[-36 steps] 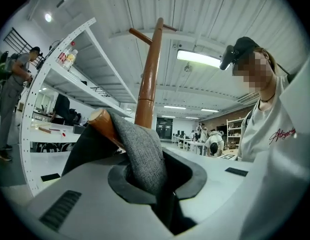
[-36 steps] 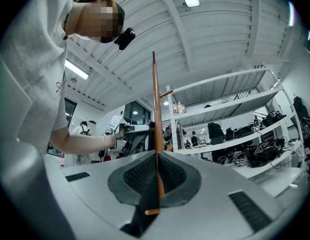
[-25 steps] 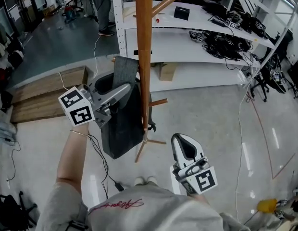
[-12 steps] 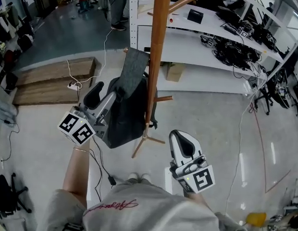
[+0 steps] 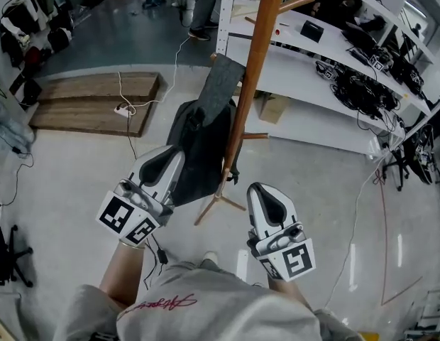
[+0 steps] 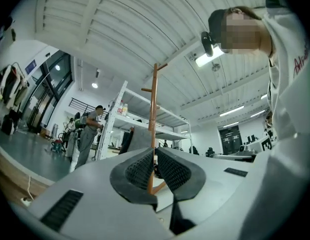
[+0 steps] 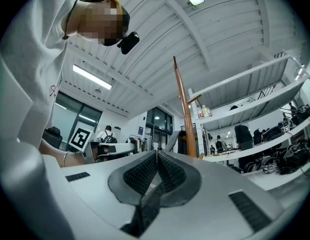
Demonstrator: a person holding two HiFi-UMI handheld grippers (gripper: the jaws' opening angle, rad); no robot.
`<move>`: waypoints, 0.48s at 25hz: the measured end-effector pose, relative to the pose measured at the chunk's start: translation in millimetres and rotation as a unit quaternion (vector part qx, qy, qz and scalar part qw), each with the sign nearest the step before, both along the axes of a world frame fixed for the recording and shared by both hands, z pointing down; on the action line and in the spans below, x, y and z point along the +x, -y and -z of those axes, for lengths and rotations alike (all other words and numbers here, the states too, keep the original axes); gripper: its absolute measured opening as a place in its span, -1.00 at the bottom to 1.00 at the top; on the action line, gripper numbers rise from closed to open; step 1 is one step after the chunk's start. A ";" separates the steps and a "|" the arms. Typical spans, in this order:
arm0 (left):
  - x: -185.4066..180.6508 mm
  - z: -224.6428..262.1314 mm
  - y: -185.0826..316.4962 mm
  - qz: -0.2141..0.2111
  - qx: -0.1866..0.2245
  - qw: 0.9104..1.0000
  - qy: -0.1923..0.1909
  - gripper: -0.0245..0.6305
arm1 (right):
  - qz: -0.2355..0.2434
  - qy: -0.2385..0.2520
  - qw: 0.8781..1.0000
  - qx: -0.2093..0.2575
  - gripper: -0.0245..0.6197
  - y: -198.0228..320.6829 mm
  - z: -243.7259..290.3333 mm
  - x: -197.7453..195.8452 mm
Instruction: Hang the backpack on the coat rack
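The dark grey backpack (image 5: 202, 144) hangs against the wooden coat rack (image 5: 252, 69), its flat grey panel up near a peg. My left gripper (image 5: 170, 158) sits just short of the bag's lower left side, apart from it. Its jaws are closing with nothing between them. In the left gripper view the pads (image 6: 140, 169) nearly meet, and the rack pole (image 6: 154, 109) shows far beyond the slit. My right gripper (image 5: 266, 194) is shut and empty, below and right of the rack's feet. The right gripper view shows the pole (image 7: 184, 109) ahead.
White shelving (image 5: 348, 77) with tangled cables stands behind the rack. A wooden pallet (image 5: 99, 105) and a power strip with its cord lie on the floor at the left. A person (image 5: 199, 6) stands far back. The rack's legs (image 5: 220, 201) spread near my feet.
My left gripper drew back and down from the backpack, and its jaws went from open to nearly together. The backpack stays hanging on the rack. The right gripper hardly moved.
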State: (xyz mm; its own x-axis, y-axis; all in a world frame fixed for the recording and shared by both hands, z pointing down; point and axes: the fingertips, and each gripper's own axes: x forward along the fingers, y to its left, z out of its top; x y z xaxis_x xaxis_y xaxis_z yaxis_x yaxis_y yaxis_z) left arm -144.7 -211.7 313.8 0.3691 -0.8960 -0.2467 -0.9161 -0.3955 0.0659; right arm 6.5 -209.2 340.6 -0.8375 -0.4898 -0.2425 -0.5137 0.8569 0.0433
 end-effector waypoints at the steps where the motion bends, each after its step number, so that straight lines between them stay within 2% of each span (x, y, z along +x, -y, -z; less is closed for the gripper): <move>1: 4.3 1.5 -7.6 0.004 0.003 1.000 0.006 -0.81 | 0.002 -0.002 1.000 0.004 -0.86 -5.8 2.5 -1.0; 6: 16.1 9.5 -49.4 -0.006 0.015 1.000 -0.012 -0.87 | 0.004 -0.003 1.000 0.012 -0.86 -42.8 10.5 -8.2; 12: 26.7 -7.9 -107.9 -0.050 -0.025 0.998 -0.042 -0.87 | -0.013 -0.006 1.000 0.009 -0.86 -100.2 5.9 -11.2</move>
State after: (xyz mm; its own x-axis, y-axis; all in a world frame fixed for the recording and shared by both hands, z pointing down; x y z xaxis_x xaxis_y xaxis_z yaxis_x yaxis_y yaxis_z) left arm -118.1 -103.8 321.8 0.4374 -0.8677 -0.2362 -0.8625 -0.4791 0.1627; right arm -4.7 -109.0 334.6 -0.8270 -0.5080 -0.2408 -0.5359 0.8418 0.0642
